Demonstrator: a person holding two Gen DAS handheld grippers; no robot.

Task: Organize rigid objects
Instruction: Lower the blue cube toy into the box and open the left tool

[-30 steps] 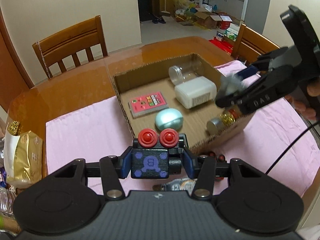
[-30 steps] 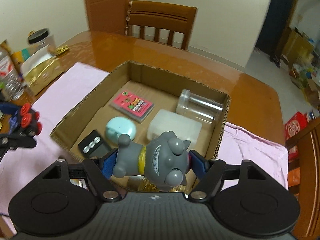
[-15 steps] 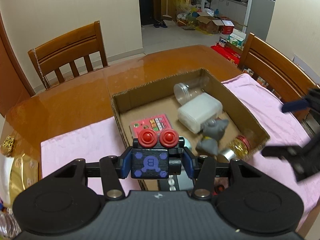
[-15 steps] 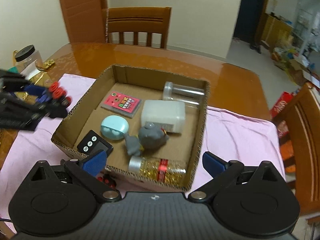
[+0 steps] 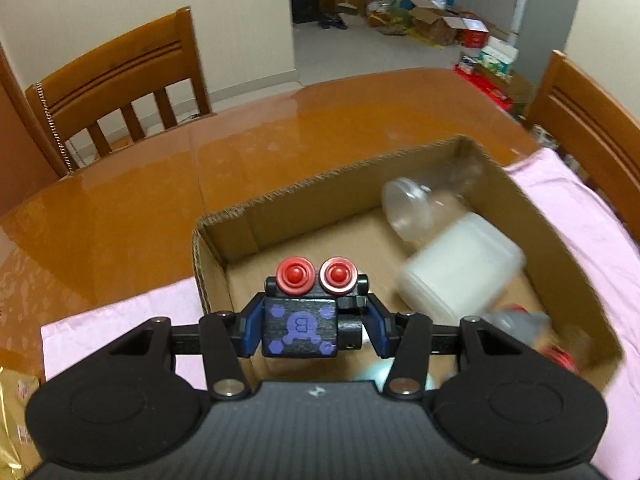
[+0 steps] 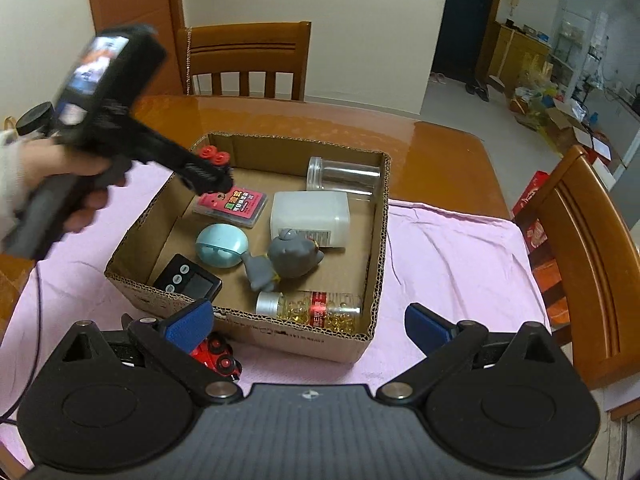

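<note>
Toy robot [image 5: 300,326], purple "B" on chest

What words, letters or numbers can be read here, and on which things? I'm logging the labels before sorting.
"B": purple letter on the black wooden robot toy with red eyes held in the left gripper.
Pink flat card pack in the cardboard box: coloured characters, too blurred to read.
White plastic jar: printed label, too small.
Clear bottle of golden capsules: red label, unreadable.
</note>
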